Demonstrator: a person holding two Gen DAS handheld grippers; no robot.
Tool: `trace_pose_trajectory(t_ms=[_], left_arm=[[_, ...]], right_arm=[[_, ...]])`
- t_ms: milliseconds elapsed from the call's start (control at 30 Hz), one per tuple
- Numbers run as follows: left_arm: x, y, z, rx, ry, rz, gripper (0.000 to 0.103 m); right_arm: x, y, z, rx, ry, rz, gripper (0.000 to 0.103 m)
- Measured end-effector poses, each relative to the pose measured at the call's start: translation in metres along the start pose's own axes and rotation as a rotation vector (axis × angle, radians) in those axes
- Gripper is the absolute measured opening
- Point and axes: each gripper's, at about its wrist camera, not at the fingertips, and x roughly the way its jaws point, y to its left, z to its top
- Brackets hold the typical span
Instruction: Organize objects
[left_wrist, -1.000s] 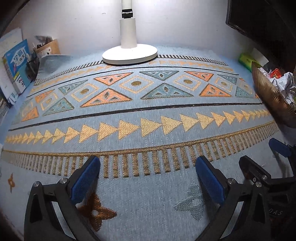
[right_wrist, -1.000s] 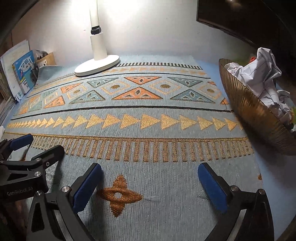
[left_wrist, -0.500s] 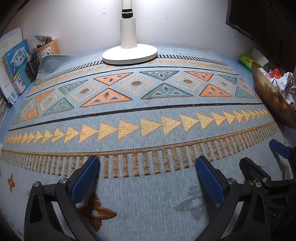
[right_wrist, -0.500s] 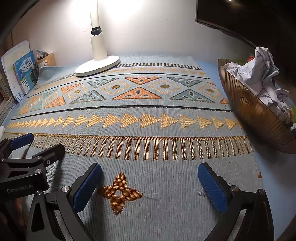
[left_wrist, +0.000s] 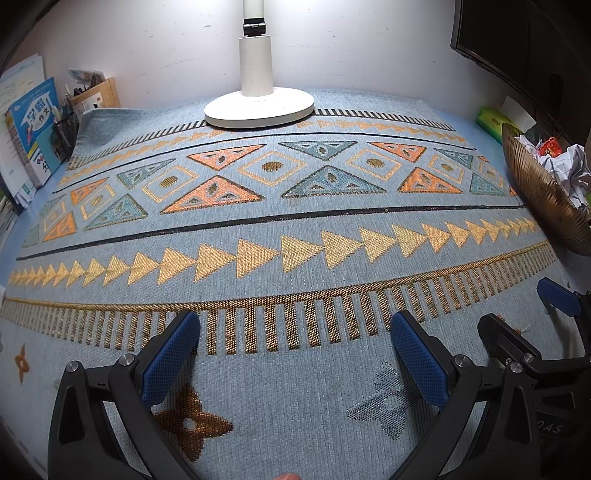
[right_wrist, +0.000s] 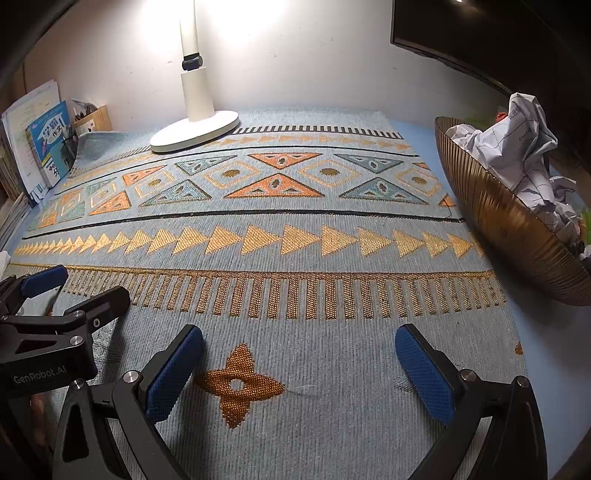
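Far left of the counter (left_wrist: 476, 127): we note upright books (left_wrist: 31, 129) against the wall and a small box of pens (left_wrist: 94, 92) beside them, apparently already in their places. The patterned mat (left_wrist: 295, 221) covers most of the counter; one back-left corner curls up against the box. On the mat we see only the white lamp base (left_wrist: 258, 107) at the rear centre; no loose item lies on the open weave in either view. Our left gripper (left_wrist: 295, 354) hovers low over the mat's near edge, blue pads spread wide with nothing between them. Our right gripper (right_wrist: 299, 363) sits just beside it to the right, likewise spread wide and carrying nothing; each shows at the edge of the other's view. Far right: a ribbed bronze bowl (right_wrist: 509, 221) rests at the mat's right edge, holding crumpled paper (right_wrist: 517, 147) and a small red item (left_wrist: 550, 146) we cannot identify. Behind it, near the wall, lies a green packet (left_wrist: 493, 118). Judgement: the collecting appears largely done, since the loose clutter seems gathered into the bowl and the working area carries nothing to pick. What may remain, if anything, is the green packet or flattening the curled mat corner; the pictures do not settle whether these belong to the task.
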Motion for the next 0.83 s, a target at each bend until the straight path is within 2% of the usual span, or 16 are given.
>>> trace_pose_trajectory(t_ms=[833], left_arm=[[0.0039,0.0007,0.0069,-0.001,0.006,-0.002,0.103]], right_arm=[[-0.0015,0.0006,-0.0017,0.001,-0.006,0.001,0.103]])
